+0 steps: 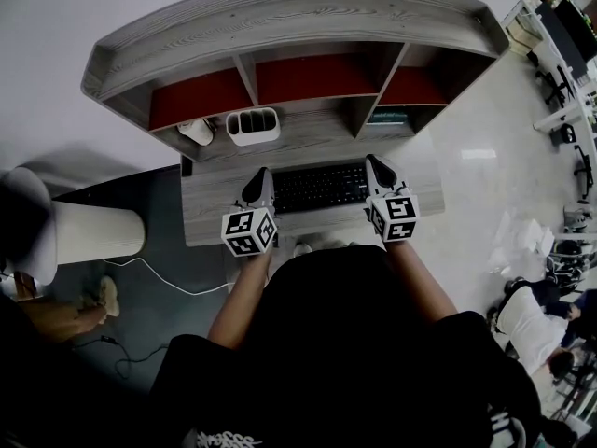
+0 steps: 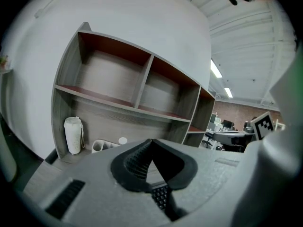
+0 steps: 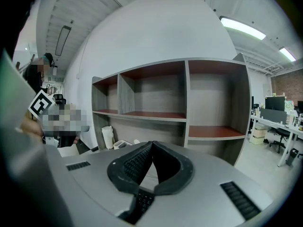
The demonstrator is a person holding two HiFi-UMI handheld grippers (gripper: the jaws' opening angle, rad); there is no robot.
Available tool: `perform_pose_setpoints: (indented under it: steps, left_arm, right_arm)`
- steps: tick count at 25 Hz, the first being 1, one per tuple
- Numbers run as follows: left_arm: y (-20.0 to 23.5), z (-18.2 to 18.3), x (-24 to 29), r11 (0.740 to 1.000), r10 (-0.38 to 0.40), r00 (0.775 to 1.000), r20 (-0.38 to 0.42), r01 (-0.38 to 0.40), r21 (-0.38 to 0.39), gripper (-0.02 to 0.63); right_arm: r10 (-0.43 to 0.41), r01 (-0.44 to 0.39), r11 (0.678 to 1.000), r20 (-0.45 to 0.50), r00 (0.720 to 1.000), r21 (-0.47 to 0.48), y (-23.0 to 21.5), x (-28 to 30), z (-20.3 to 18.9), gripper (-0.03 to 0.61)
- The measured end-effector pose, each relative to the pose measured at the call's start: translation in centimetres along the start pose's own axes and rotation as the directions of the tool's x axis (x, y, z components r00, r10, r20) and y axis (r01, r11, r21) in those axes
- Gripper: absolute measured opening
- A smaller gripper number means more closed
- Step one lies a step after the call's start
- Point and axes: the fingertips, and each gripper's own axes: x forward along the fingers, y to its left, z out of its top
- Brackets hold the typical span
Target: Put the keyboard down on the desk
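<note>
A black keyboard [image 1: 320,187] lies across the grey wooden desk [image 1: 213,215], in front of the shelf unit. My left gripper [image 1: 260,174] is at the keyboard's left end and my right gripper [image 1: 372,161] at its right end, one on each side of it. In the left gripper view the left gripper [image 2: 151,141] is shut, tips meeting with nothing between them, and a patch of keys [image 2: 161,196] shows below the jaws. The right gripper [image 3: 152,143] is likewise shut and empty, with keys [image 3: 142,201] showing under it.
A white divided pen holder [image 1: 253,126] and a white cup [image 1: 197,131] stand at the back of the desk under the shelf unit [image 1: 280,26]. A white cylinder [image 1: 95,232] and a cable [image 1: 168,283] are on the floor to the left. A person [image 1: 532,325] is at the lower right.
</note>
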Motion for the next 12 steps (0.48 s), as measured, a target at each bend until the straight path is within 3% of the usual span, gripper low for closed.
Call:
perform_pose_setpoints:
  steps: [12]
  left_arm:
    - [0.28, -0.95, -0.02, 0.999, 0.004, 1.000, -0.027, -0.003, 0.035, 0.015]
  right_arm:
    - [0.014, -0.014, 1.000, -0.005, 1.000, 0.020, 0.39, 0.51, -0.01, 0.012]
